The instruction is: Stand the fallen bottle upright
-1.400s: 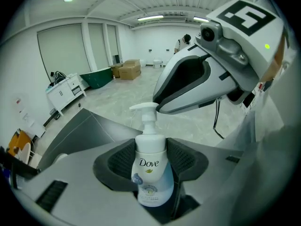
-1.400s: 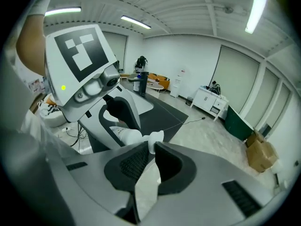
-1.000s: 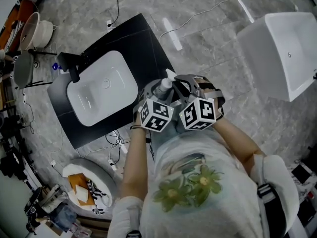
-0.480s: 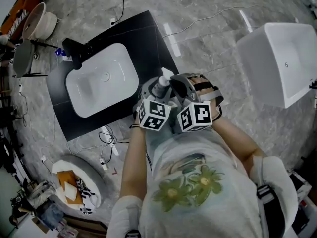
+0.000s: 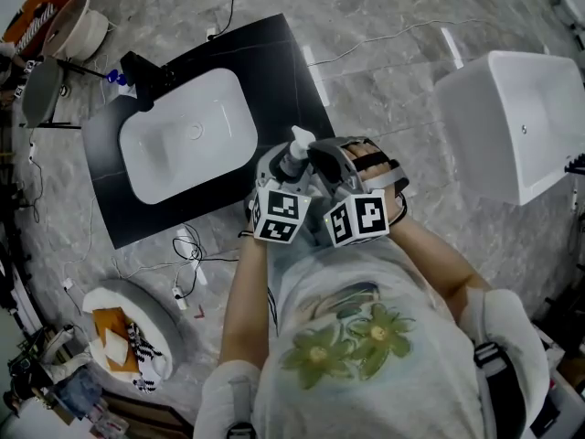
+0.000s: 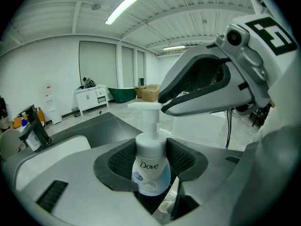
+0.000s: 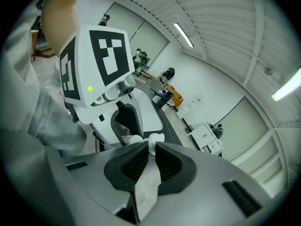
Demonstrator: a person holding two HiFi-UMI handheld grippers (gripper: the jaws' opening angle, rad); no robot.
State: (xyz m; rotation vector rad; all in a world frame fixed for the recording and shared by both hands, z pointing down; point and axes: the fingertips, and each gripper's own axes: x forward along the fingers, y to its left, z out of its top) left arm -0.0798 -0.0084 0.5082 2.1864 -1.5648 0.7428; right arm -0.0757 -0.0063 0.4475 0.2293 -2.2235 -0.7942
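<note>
Head view: both forearms are bent in close to the chest. The left gripper (image 5: 281, 174) and right gripper (image 5: 322, 160) sit side by side, angled forward and down. The bottle (image 5: 296, 152) is held off the floor between them, at the edge of the black bench (image 5: 274, 71) with its white sink (image 5: 183, 131).

Left gripper view: wide-set fingers (image 6: 120, 161) clamp the bottle's body, which stands upright.

Right gripper view: narrow fingers (image 7: 134, 166) pinch the white pump head (image 7: 151, 139).
</note>
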